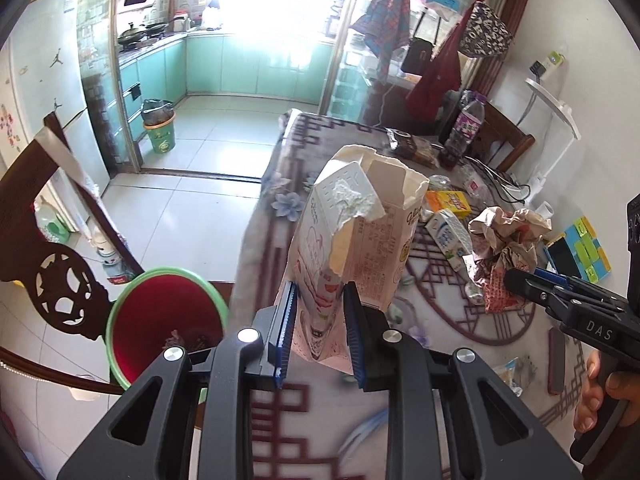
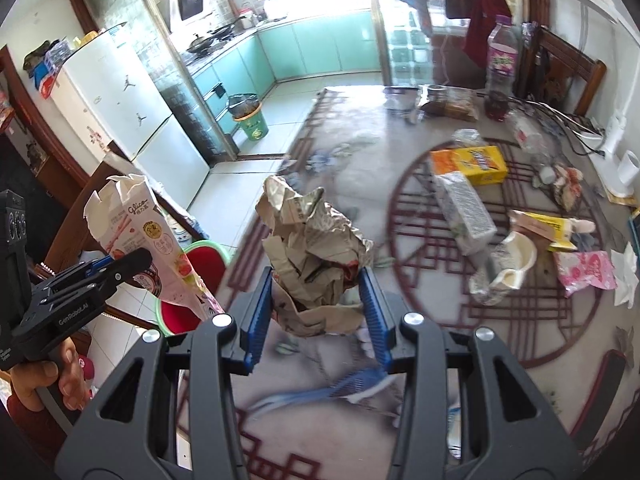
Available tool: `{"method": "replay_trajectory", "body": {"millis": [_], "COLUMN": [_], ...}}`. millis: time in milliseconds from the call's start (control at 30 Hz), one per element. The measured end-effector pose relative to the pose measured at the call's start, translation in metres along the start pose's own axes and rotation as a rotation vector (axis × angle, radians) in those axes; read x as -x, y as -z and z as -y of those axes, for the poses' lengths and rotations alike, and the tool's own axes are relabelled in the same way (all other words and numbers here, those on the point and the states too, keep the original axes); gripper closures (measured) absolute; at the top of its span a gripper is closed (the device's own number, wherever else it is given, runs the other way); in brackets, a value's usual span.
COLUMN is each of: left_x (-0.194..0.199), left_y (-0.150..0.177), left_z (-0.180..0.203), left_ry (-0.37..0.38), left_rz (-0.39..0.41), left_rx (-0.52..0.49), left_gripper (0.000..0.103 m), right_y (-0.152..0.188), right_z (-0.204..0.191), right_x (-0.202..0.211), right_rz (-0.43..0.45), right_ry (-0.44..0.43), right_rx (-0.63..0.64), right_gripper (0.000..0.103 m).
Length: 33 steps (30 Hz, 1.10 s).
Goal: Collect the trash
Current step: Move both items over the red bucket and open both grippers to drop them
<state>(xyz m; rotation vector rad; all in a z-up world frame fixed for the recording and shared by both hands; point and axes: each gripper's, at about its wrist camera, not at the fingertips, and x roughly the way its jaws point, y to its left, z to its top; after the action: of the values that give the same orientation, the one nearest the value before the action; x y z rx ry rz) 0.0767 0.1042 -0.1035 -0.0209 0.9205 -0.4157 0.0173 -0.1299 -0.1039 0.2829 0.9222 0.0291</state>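
Observation:
My left gripper [image 1: 320, 312] is shut on a torn pink-and-white snack box [image 1: 352, 232] and holds it upright above the table's left edge. It also shows in the right wrist view [image 2: 144, 236]. A red bin with a green rim [image 1: 164, 320] stands on the floor just left of it, also in the right wrist view [image 2: 192, 280]. My right gripper [image 2: 320, 292] is shut on a crumpled paper ball [image 2: 316, 248], lifted above the table. That ball shows in the left wrist view [image 1: 508, 248], with the right gripper [image 1: 520, 280] on it.
The patterned tablecloth [image 2: 440, 320] holds more litter: a white carton [image 2: 464, 208], a yellow box [image 2: 472, 164], a torn cup [image 2: 512, 264], a pink wrapper [image 2: 588, 272], a bottle [image 2: 500, 64]. A carved wooden chair [image 1: 52, 272] stands left of the bin. A green bin [image 1: 160, 132] stands by the kitchen.

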Motion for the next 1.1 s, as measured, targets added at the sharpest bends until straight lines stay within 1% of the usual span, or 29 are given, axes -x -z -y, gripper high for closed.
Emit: {"method": "replay_trajectory", "body": {"millis": [233,400,467,633,833,1100], "left_x": [0.005,0.006,0.004,-0.010,-0.020,-0.022], "left_y": [0.006,0.012,0.014,0.020,0.018,0.008], "left_z": [-0.062,-0.108,-0.125,-0.168,-0.203,-0.225], "left_ry": [-0.046,-0.077,-0.093,-0.136,-0.172,-0.195], "left_rz": [-0.010,-0.002,-0.002,-0.032,-0.043,-0.035], "left_rx": [0.055,0.101,0.123,0.165,0.187,0.183], "left_gripper": [0.081,0.081,0.081,0.081,0.081,0.081], "right_y": [0.001,-0.003,-0.005,-0.011,-0.018,-0.016], "right_z": [-0.053,-0.094,-0.111,-0.157,-0.196,-0.230], "right_x": [-0.027,-0.053,-0.062,-0.088,-0.123,-0.152], "right_rz": [-0.044,-0.091,-0.111,-0.151,-0.216,-0.263], "right_ry": [-0.033,-0.083,-0.097,-0.123,-0.171,-0.201], "right_rx": [0.038,0.066,0.092,0.185,0.222,0.247], "right_gripper": [0.062,0.062,0.062,0.062,0.062,0.062]}}
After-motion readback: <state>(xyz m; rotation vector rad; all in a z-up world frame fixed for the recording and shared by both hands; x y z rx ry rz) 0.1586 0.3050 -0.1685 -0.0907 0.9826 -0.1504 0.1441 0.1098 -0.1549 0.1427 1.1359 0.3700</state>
